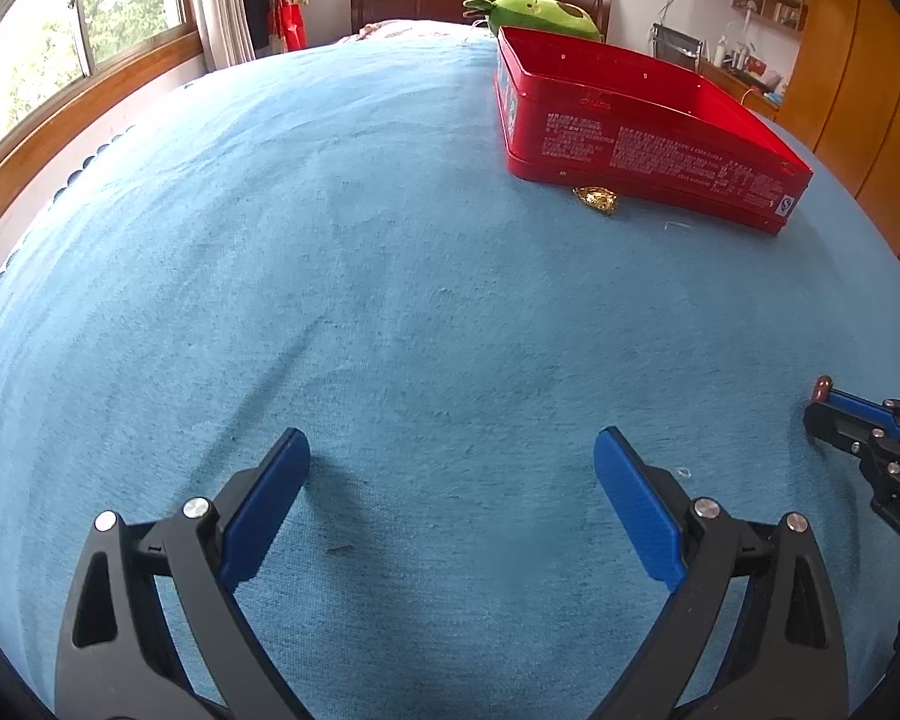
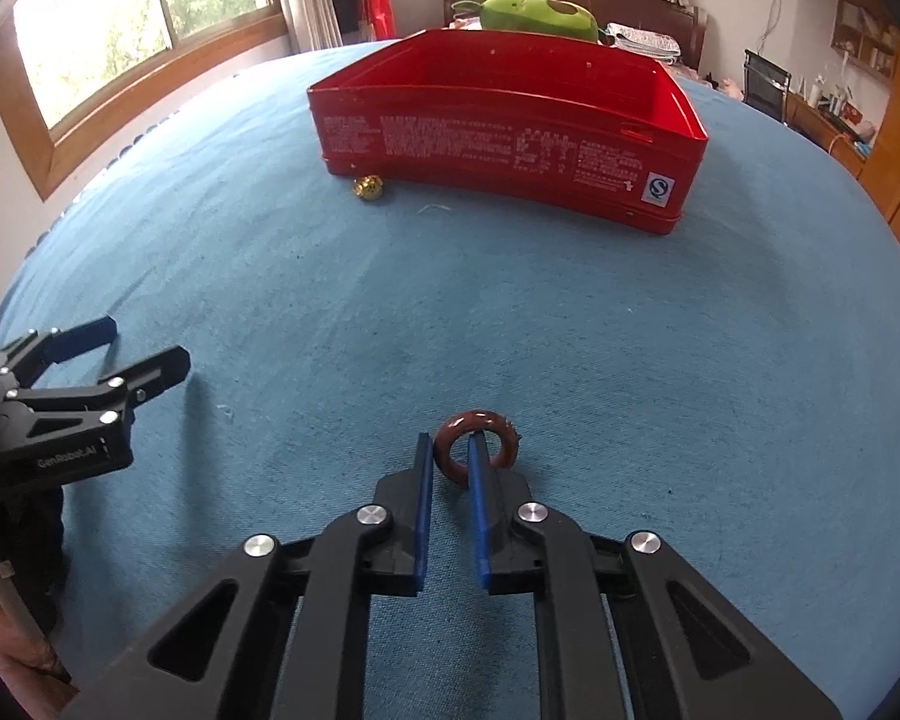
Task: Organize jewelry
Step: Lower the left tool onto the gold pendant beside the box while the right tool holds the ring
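A brown ring point(image 2: 498, 429) is pinched at its near-left rim between the blue pads of my right gripper point(image 2: 452, 450), one pad inside the hole; it is tilted up off the blue bedspread. The ring's edge also shows in the left wrist view point(image 1: 822, 387) at the tip of the right gripper point(image 1: 834, 411). A gold ornament point(image 2: 369, 188) lies on the cloth just in front of the open red tin box point(image 2: 510, 138). It also shows in the left wrist view point(image 1: 597, 200), next to the box point(image 1: 642, 144). My left gripper point(image 1: 453, 459) is open and empty, low over the cloth, left of the right one point(image 2: 126, 348).
The blue bedspread point(image 1: 360, 276) covers the whole bed. A green plush toy point(image 2: 534, 15) lies behind the box by the headboard. A small pale thread point(image 2: 435, 208) lies on the cloth in front of the box. Windows stand on the left, wooden cupboards on the right.
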Available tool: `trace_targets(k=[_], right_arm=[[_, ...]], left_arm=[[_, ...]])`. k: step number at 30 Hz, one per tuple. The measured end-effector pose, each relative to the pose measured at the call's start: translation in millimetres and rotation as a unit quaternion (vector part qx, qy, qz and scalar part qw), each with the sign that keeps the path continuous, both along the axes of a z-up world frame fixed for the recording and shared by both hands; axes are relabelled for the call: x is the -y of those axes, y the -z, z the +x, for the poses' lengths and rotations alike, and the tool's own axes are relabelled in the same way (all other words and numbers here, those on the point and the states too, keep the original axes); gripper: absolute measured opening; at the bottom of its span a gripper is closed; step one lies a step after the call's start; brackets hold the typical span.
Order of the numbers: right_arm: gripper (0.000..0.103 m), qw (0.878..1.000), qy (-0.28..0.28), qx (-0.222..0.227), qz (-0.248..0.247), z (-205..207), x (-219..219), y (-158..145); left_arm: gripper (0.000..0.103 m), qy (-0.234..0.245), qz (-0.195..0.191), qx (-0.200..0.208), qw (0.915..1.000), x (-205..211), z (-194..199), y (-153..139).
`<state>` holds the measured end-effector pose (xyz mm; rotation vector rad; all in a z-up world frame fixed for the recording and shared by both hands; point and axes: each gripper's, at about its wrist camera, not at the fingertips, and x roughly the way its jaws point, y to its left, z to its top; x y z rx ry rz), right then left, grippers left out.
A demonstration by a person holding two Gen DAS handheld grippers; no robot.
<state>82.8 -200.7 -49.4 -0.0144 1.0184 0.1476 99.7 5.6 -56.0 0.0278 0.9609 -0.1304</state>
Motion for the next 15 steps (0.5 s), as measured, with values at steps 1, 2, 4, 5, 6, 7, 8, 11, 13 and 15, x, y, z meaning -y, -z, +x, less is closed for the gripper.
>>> trace_targets(k=[1, 2, 4, 5, 6, 7, 8, 11, 13, 15], right_arm=[[0.011, 1.000, 0.003, 0.001, 0.003, 0.3, 2.5, -0.7], [0.011, 1.000, 0.009, 0.002, 0.006, 1.6, 7.1, -1.4], [0.011, 1.000, 0.017, 0.002, 0.009, 3.6, 13.8, -2.2], [0.011, 1.000, 0.021, 0.002, 0.010, 6.1, 17.6, -2.8], [0.011, 1.000, 0.024, 0.001, 0.011, 9.5, 21.7, -3.6], [0.009, 1.000, 0.026, 0.000, 0.011, 13.2, 25.0, -4.5], [0.008, 1.000, 0.026, 0.000, 0.010, 16.0, 27.3, -5.3], [0.008, 1.000, 0.021, -0.002, 0.009, 29.0, 32.5, -7.2], [0.008, 1.000, 0.018, -0.005, 0.011, 37.4, 34.7, -7.5], [0.008, 1.000, 0.015, -0.004, 0.014, 45.7, 36.2, -9.1]], left_arm=[[0.095, -0.001, -0.001, 0.001, 1.0000, -0.5, 0.2, -0.2], [0.095, -0.002, -0.003, 0.002, 1.0000, -1.1, 0.5, -0.4], [0.095, -0.003, -0.006, 0.002, 1.0000, -1.7, 1.0, -0.5], [0.095, -0.004, -0.008, 0.000, 1.0000, -1.8, 2.1, -0.5], [0.095, -0.003, -0.008, -0.003, 1.0000, -1.6, 3.7, -0.7], [0.095, -0.003, -0.009, -0.005, 0.9999, -1.0, 5.0, -0.9], [0.095, -0.003, -0.009, -0.009, 0.9999, 0.2, 7.6, -1.8], [0.095, -0.004, -0.014, -0.024, 0.9996, 6.4, 19.5, -7.2], [0.095, -0.006, -0.016, -0.036, 0.9992, 13.0, 31.8, -11.4], [0.093, -0.006, -0.017, -0.047, 0.9987, 24.3, 49.5, -16.1]])
